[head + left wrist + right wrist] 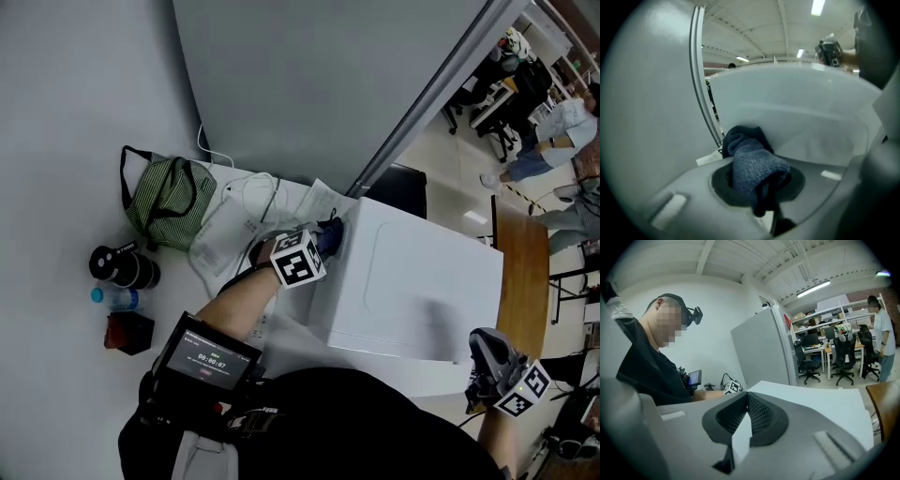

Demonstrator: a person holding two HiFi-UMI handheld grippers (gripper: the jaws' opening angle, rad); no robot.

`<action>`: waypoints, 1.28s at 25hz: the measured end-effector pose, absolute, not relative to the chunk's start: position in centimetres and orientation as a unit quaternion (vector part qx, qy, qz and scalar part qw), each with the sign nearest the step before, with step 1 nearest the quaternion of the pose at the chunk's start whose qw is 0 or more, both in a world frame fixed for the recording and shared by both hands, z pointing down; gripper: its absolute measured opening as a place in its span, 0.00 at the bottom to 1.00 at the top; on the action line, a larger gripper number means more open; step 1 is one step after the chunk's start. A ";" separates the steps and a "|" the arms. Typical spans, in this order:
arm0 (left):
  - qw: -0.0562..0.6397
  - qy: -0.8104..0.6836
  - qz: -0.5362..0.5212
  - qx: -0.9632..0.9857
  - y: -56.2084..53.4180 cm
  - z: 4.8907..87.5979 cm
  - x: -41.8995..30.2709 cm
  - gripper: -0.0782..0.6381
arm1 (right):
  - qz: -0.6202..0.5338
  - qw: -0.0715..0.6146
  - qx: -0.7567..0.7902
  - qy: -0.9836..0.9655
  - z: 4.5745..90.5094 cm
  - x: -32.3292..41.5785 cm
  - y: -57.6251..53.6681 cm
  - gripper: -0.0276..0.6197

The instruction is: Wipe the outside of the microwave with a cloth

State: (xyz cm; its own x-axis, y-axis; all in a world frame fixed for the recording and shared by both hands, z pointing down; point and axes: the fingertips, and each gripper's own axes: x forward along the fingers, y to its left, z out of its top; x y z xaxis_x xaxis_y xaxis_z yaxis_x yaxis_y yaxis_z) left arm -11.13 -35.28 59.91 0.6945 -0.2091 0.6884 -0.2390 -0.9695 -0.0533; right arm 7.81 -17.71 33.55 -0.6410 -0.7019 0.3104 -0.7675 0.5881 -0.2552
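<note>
A white microwave (412, 281) stands on the white table. My left gripper (322, 244) is at the microwave's back left corner, shut on a dark blue cloth (331, 234) that lies against the white side. In the left gripper view the cloth (752, 164) bulges out between the jaws of the left gripper (759, 187), and the microwave's wall (797, 108) fills the view just ahead. My right gripper (483, 342) is at the microwave's front right corner. In its own view the right gripper (746, 398) has its jaw tips together with nothing held, above the microwave's top (811, 404).
Left of the microwave lie a green striped bag (169, 202), a black cylinder (122, 265), a small water bottle (114, 298), a dark red box (128, 331), papers (234, 225) and a white cable. A wooden table (521, 272) stands right. People and office chairs (843, 352) are farther off.
</note>
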 end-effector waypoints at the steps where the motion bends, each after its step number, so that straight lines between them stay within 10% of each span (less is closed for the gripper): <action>1: 0.023 -0.123 0.382 0.916 -35.4 61.6 -11.1 0.19 | 0.186 0.092 0.418 -0.885 33.5 8.0 -17.4 0.05; 10: 0.074 -0.108 0.462 0.877 -34.2 72.7 -11.7 0.19 | 0.179 0.101 0.418 -0.885 33.4 8.0 -16.5 0.05; 21: 0.088 -0.046 0.299 0.949 -29.2 50.2 -14.6 0.19 | 0.168 0.041 0.374 -0.911 33.2 5.9 -17.5 0.05; 32: 0.018 -0.002 0.501 0.865 -28.3 68.4 -12.6 0.19 | 0.181 0.066 0.408 -0.892 33.5 7.5 -16.0 0.05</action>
State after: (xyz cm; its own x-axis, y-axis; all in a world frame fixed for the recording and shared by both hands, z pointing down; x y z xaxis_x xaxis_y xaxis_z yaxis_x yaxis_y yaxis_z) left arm -12.59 -28.27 68.42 0.4975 0.0146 0.8673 -0.0217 -0.9993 0.0292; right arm 7.50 -15.95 33.52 -0.6585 -0.7044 0.2650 -0.7520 0.6016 -0.2694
